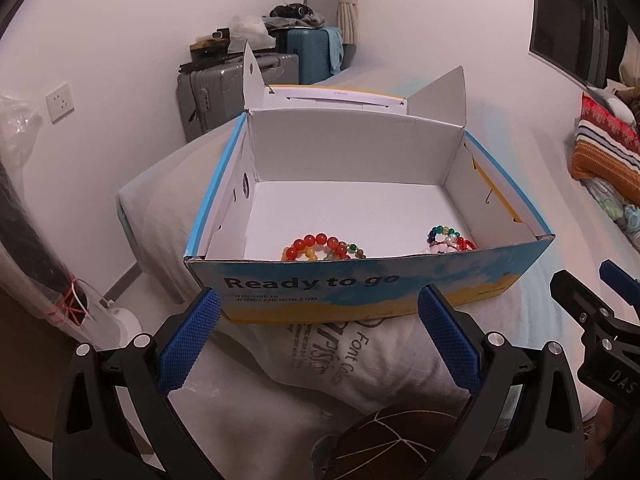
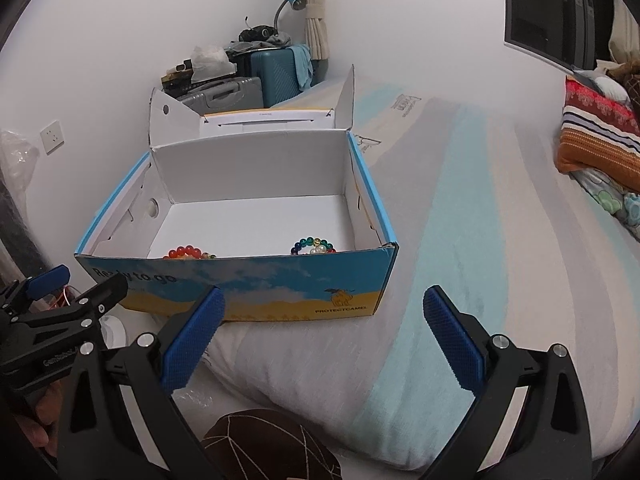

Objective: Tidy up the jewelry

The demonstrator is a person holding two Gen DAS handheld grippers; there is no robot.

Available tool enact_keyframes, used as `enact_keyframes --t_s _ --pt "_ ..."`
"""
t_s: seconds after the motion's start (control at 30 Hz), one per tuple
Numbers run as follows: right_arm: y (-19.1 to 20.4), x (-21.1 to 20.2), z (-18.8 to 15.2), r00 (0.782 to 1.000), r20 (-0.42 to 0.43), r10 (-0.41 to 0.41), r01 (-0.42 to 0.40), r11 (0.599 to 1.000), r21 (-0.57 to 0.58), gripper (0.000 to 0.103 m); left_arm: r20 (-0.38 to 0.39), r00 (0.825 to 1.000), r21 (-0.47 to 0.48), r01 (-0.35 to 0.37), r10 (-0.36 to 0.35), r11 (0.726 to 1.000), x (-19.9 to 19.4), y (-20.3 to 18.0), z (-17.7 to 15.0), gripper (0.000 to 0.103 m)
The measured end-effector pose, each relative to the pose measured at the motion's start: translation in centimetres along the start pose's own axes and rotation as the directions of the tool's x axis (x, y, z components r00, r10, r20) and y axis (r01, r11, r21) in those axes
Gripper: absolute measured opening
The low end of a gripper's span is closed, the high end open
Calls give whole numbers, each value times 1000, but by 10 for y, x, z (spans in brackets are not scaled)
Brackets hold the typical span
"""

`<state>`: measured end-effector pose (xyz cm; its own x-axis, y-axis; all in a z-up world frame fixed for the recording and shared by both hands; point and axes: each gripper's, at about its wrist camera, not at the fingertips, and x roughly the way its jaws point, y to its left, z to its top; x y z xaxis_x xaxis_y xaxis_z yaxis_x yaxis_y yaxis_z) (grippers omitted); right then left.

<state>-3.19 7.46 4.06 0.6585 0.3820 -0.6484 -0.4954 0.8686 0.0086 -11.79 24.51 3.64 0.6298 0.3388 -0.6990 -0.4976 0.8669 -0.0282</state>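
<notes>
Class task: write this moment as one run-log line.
left gripper: open, empty | right gripper: open, empty | beaded bracelets: inside open box | box: on bed

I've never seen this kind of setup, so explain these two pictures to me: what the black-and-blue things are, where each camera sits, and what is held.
No robot here: a person holds hand-operated tongs in each hand, each with a camera looking along its two fingers. One picture is from the left tongs, the other from the right tongs. Both stand open and hold nothing. Ahead, on a bed with a pale blue-and-white striped cover, sits an open blue-and-yellow cardboard box. Inside lie a red-and-orange bead bracelet and a multicoloured bead bracelet, close to the near wall.
</notes>
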Motion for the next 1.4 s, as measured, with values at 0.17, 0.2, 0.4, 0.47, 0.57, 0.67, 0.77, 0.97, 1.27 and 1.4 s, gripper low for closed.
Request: enact_keyframes --t_s 0.17,0.2,0.4,0.47,0.57,0.67,0.77,0.97,1.27,1.4 --pt "-2 1 0 1000 -5 -5 5 1000 2 95 0 1000 8 6 -6 1000 0 -1 -1 97" --pt "-3 1 0 1000 -5 -5 5 1000 2 95 -2 1000 7 7 -7 1000 0 -1 -1 97" --pt "-2 1 0 1000 -4 -8 8 1000 1 95 -2 1000 22 12 -12 1000 1 -5 -2 97" --pt "-2 1 1 1000 -6 -8 8 1000 1 95 -9 1000 37 8 -7 999 1 -8 -2 97" --pt "-3 1 1 1000 -7 -7 7 1000 0 95 -14 999 39 30 -29 999 1 -9 -2 97" --pt "-3 1 0 1000 -8 -7 7 1000 0 95 -4 1000 50 14 -14 999 0 -12 -2 97" --pt "-3 3 0 1000 -11 -9 9 1000 -2 95 -1 1000 53 20 -20 998 -1 -13 -2 97" --pt "-2 4 -1 1000 -12 -13 13 1000 -6 95 5 1000 40 4 -4 999 0 -11 -1 97" --pt "-1 6 -2 1000 -18 -12 12 1000 -5 95 8 1000 38 10 -10 999 0 -12 -3 97" --pt "-1 5 -2 1000 -18 -9 9 1000 -3 95 2 1000 43 9 -9 999 0 -14 -3 97"
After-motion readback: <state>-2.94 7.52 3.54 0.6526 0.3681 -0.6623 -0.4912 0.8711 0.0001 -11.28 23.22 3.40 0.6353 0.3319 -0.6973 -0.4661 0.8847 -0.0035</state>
